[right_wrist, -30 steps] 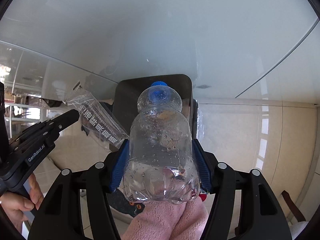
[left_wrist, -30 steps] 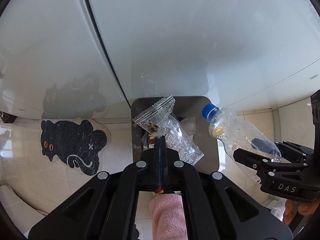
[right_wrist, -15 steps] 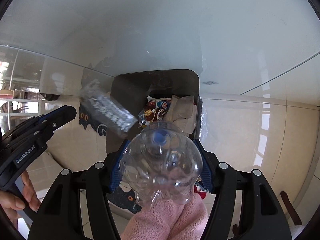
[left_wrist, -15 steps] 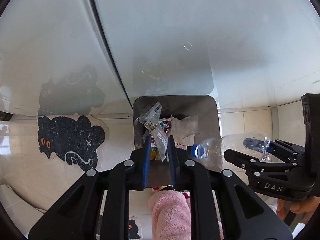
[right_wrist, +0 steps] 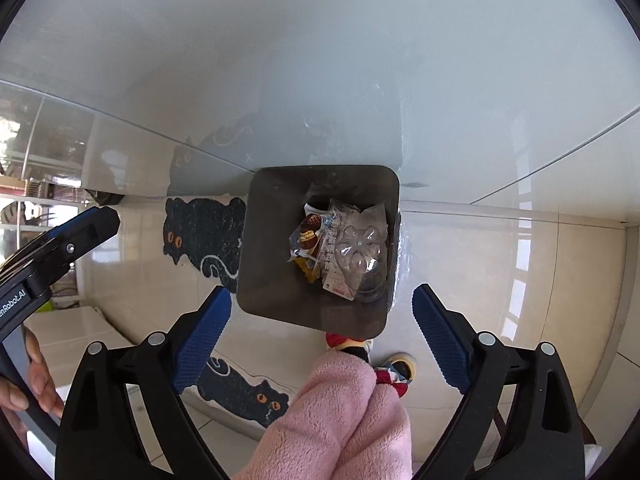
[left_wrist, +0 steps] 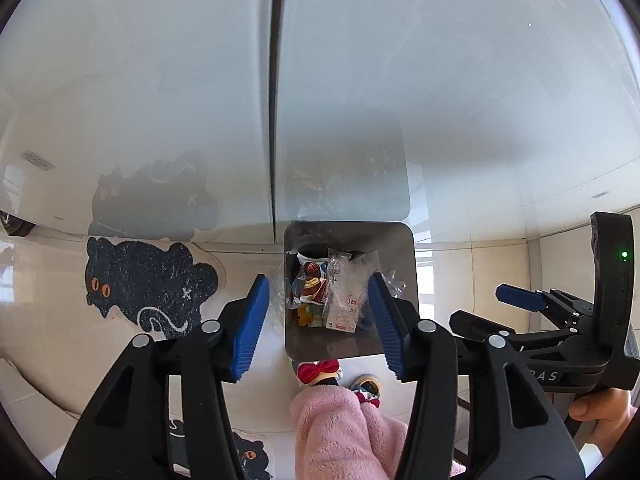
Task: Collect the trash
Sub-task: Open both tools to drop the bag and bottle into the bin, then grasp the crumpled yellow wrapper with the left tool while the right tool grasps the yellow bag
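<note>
A dark square trash bin (left_wrist: 408,264) (right_wrist: 256,248) stands on the floor right below both grippers. Inside it lie colourful snack wrappers (left_wrist: 310,286) (right_wrist: 306,234), a clear plastic wrapper (left_wrist: 340,292) (right_wrist: 332,236) and a clear plastic bottle (right_wrist: 358,252), bottom up. My left gripper (left_wrist: 318,320) hangs above the bin, its jaws opening with nothing between the blue pads. My right gripper (right_wrist: 322,340) (left_wrist: 492,308) hovers beside it, jaws opening wide and empty. The left gripper (right_wrist: 80,236) shows at the left edge of the right wrist view.
The bin stands against a glossy white cabinet front (left_wrist: 340,100). Black cat-shaped mats (left_wrist: 148,284) (right_wrist: 244,396) lie on the pale tiled floor left of the bin. A person's pink fleece leg (right_wrist: 344,412) and a red-bowed slipper (left_wrist: 318,370) are just before the bin.
Both grippers opened and rose. The clear wrapper dropped from the left gripper and the bottle from the right; both now lie in the bin.
</note>
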`<state>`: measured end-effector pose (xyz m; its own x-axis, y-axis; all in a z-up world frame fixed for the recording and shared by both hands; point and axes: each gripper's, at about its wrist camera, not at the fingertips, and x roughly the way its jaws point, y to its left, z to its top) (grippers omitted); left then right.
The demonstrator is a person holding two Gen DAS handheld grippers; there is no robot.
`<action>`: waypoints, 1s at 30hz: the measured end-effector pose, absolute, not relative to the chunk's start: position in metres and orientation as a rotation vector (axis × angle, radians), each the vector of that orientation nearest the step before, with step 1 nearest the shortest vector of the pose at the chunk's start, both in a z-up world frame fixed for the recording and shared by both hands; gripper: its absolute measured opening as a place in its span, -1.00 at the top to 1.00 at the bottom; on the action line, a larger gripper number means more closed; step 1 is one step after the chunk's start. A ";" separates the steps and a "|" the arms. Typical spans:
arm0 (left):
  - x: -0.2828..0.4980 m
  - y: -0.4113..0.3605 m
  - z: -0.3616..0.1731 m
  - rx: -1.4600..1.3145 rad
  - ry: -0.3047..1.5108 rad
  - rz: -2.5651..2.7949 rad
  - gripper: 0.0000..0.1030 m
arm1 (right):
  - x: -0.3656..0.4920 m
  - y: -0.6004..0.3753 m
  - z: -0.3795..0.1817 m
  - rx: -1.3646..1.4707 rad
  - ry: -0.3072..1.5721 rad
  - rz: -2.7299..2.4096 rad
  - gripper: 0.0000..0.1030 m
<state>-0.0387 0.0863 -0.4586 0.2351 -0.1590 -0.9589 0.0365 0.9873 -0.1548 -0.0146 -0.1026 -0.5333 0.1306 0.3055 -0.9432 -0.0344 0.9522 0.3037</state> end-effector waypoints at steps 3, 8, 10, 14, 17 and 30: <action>-0.049 0.091 -0.425 -0.122 1.301 -0.124 -0.35 | -0.028 -0.113 -0.496 0.230 1.391 0.265 -0.93; -0.064 0.091 -0.356 -0.140 1.230 -0.126 -0.63 | -0.053 -0.132 -0.416 0.229 1.309 0.308 -0.93; -0.068 0.088 -0.329 -0.145 1.197 -0.134 -0.68 | -0.061 -0.139 -0.382 0.215 1.260 0.317 -0.93; -0.068 0.079 -0.274 -0.148 1.114 -0.164 -0.72 | -0.067 -0.155 -0.312 0.235 1.140 0.325 -0.93; -0.057 0.070 -0.239 -0.134 1.052 -0.192 -0.72 | -0.060 -0.170 -0.268 0.250 1.049 0.313 -0.94; 0.027 0.040 -0.166 -0.072 0.894 -0.300 -0.72 | 0.033 -0.201 -0.191 0.339 0.881 0.244 -0.92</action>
